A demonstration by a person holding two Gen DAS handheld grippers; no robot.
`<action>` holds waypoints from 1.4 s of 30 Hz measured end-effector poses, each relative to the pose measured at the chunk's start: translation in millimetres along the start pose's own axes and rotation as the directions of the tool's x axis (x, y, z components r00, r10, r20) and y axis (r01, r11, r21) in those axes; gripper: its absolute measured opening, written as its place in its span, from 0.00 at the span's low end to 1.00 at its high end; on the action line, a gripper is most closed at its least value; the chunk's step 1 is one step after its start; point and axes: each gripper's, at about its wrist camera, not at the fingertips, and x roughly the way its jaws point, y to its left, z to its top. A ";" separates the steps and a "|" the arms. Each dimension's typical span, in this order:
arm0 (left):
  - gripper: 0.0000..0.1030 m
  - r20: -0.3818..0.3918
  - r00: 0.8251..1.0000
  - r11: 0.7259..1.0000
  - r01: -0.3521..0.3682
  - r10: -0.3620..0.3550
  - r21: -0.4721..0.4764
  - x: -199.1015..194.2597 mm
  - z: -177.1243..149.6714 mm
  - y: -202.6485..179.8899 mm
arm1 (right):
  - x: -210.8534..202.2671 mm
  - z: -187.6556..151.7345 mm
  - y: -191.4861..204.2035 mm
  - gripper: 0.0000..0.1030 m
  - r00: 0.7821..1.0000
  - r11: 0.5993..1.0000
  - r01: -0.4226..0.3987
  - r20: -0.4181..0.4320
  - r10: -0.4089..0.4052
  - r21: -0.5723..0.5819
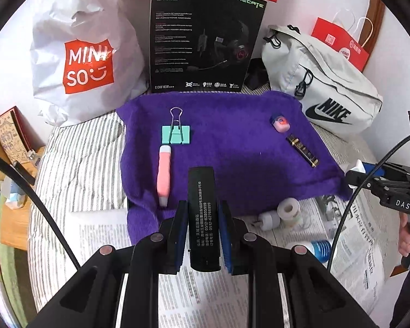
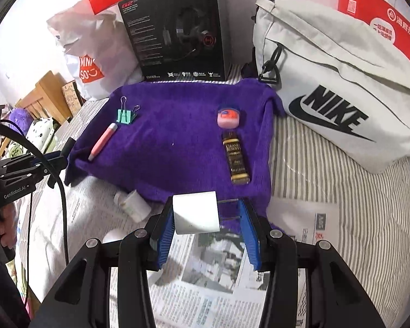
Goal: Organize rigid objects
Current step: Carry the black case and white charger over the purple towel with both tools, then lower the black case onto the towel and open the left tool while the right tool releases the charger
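Note:
A purple towel (image 1: 232,136) lies on the bed, also in the right wrist view (image 2: 177,136). On it lie a green binder clip (image 1: 176,134), a pink pen-like stick (image 1: 164,175), a small pink jar (image 1: 280,122) and a dark brown bar (image 1: 303,150). My left gripper (image 1: 202,224) is shut on a black flat case (image 1: 203,218) with white print, held over the towel's near edge. My right gripper (image 2: 205,218) holds a white plug adapter (image 2: 195,213) with metal prongs against its left pad, just above the towel's near edge.
Newspaper (image 2: 205,273) covers the striped bedding in front. Small white bottles (image 1: 287,210) and a blue-capped item (image 1: 321,248) lie on it. A Miniso bag (image 1: 82,54), black headset box (image 1: 205,41) and white Nike bag (image 2: 341,87) stand behind the towel.

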 end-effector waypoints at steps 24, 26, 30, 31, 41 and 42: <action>0.20 -0.116 0.993 0.999 0.005 -0.009 -0.038 99.8 36.5 23.9 | 35.1 21.0 0.6 0.44 0.999 1.000 0.014 -0.045 -0.014 0.007; 0.20 -0.121 0.993 0.999 -0.001 -0.003 -0.034 102.9 37.2 23.1 | 38.6 21.0 1.0 0.44 0.999 1.000 0.013 -0.051 -0.012 0.006; 0.20 -0.127 0.992 1.000 -0.027 0.025 -0.009 104.9 42.2 22.1 | 42.6 20.3 2.2 0.44 0.998 1.000 0.014 -0.058 -0.014 -0.001; 0.20 -0.128 0.991 0.999 -0.035 0.035 -0.002 105.4 43.3 21.7 | 43.5 20.4 2.5 0.44 0.998 1.000 0.013 -0.060 -0.013 -0.001; 0.25 -0.140 0.988 0.998 -0.066 0.068 0.022 103.8 42.6 14.7 | 50.5 27.5 1.1 0.44 0.999 1.000 0.005 -0.051 -0.005 0.007; 0.28 -0.143 0.988 0.998 -0.056 0.057 0.013 102.8 41.9 14.3 | 50.8 28.6 0.0 0.44 0.999 1.000 0.003 -0.047 -0.003 0.010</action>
